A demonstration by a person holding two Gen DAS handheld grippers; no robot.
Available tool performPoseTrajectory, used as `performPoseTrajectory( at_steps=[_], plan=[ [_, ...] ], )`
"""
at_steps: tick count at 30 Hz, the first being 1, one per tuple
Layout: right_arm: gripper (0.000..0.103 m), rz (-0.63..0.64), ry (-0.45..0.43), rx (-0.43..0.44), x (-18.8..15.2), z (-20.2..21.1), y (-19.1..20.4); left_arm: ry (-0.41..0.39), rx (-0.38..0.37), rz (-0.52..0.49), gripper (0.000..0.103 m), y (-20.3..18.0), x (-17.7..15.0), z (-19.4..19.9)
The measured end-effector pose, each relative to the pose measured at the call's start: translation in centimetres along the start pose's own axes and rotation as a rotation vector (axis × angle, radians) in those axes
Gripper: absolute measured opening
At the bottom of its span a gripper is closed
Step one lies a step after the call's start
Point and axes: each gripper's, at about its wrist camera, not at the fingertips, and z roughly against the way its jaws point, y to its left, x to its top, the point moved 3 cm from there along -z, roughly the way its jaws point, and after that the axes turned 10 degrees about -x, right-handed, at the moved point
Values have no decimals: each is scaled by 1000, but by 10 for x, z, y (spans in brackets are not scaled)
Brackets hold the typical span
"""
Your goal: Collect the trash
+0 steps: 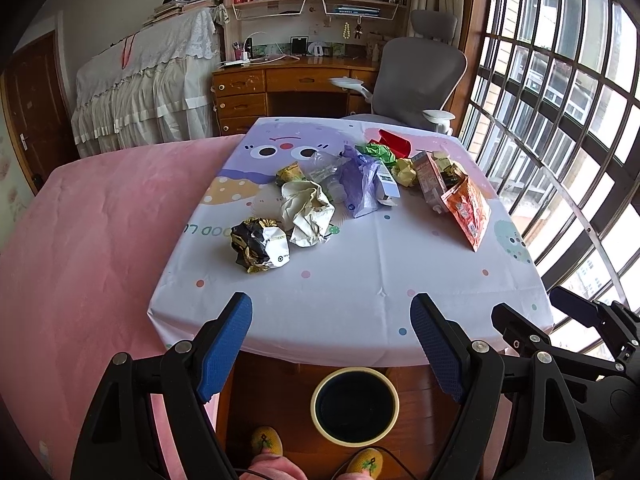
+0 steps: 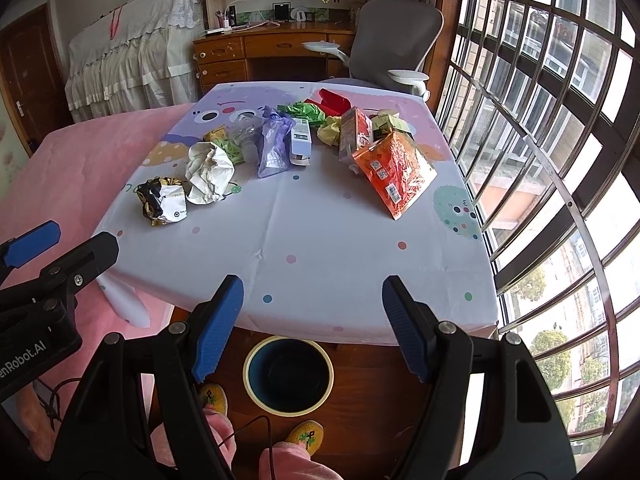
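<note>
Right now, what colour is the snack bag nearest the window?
Orange-red, with small white label patches; the snack bag shows best in the right wrist view.

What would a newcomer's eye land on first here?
The heap of trash strewn across the far half of the cartoon tablecloth, with the orange snack bag brightest on its right. Next, the bin on the floor at the table's near edge, framed by two open, empty claws.

One bin point(image 2: 288, 374), one chair point(image 2: 394, 40), two slippers point(image 2: 306, 436), two grippers, and roughly a dozen trash pieces point(image 2: 394, 170).
</note>
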Motion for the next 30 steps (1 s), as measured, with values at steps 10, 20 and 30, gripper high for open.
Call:
performPoseTrajectory(
  at_steps=[10,20,30],
  plan=[
    [70,-4,-10,-31,33,1,37,-32,-47,22,83,43,33,8],
    [70,61,18,-40,69,-19,109,-53,-39,58,83,121,66,2],
    [69,-9,132,-21,102,-73,151,73,95,4,83,197,90,-45]
  ],
)
